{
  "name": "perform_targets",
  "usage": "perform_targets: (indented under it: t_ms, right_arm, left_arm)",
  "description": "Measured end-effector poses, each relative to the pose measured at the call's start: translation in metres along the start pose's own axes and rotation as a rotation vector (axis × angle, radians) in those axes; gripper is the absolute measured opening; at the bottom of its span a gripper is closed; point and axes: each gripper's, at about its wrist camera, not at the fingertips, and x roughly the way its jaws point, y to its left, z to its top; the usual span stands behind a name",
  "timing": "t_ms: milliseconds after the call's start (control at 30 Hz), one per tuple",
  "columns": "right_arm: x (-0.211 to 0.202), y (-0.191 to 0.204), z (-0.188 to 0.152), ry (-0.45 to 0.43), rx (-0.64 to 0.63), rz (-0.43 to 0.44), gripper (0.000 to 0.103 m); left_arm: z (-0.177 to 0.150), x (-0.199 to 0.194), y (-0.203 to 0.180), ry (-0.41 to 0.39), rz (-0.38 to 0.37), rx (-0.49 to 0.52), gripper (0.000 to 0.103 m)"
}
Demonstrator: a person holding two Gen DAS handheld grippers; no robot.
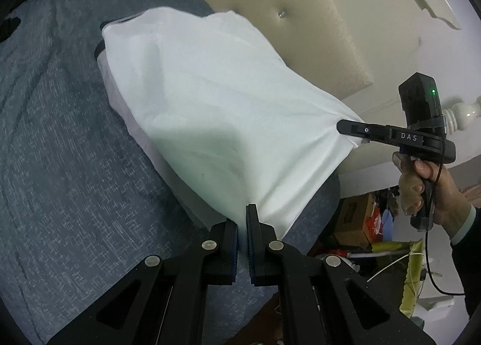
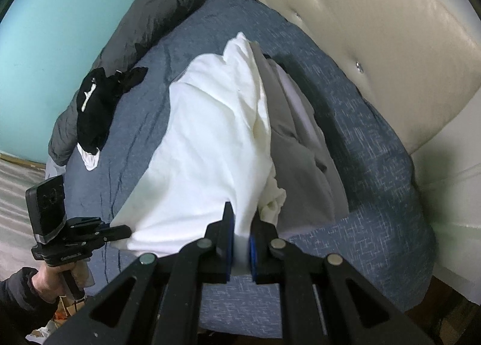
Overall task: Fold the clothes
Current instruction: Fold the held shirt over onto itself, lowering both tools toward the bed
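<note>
- Left wrist view: left gripper [image 1: 243,224] and right gripper [image 1: 345,128] each clench a near corner of the white garment [image 1: 210,98], draped over the blue bed [image 1: 60,149].
- Step, I judge: mid-fold; next, lay both corners down evenly.

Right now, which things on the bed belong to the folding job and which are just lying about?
In the job:
white garment, pinched at two corners
left gripper
right gripper
blue bedspread as folding surface

Lying about:
black clothing pile
dark grey quilt
cream headboard
floor clutter

Matt white cloth garment [image 1: 216,110]
</note>
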Motion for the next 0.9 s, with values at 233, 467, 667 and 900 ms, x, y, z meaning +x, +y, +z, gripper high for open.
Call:
perform_targets:
  t_ms: [233, 467, 667, 900]
  right_arm:
    - [0.016, -0.017, -0.012, 0.007, 0.026, -0.017, 0.008]
    - [0.025, -0.025, -0.024, -0.012, 0.039, -0.030, 0.008]
    - [0.028, -0.029, -0.034, -0.038, 0.038, -0.034, 0.008]
    - [0.012, -0.038, -0.043, -0.083, 0.056, -0.077, 0.008]
  left_arm:
    - [-0.012, 0.021, 0.008, 0.022, -0.003, -0.013, 0.005]
    - [-0.023, 0.044, 0.022, 0.039, 0.000, -0.040, 0.005]
    - [-0.035, 0.058, 0.032, 0.056, -0.010, -0.074, 0.006]
    - [-0.042, 0.031, 0.048, 0.018, -0.018, -0.117, 0.007]
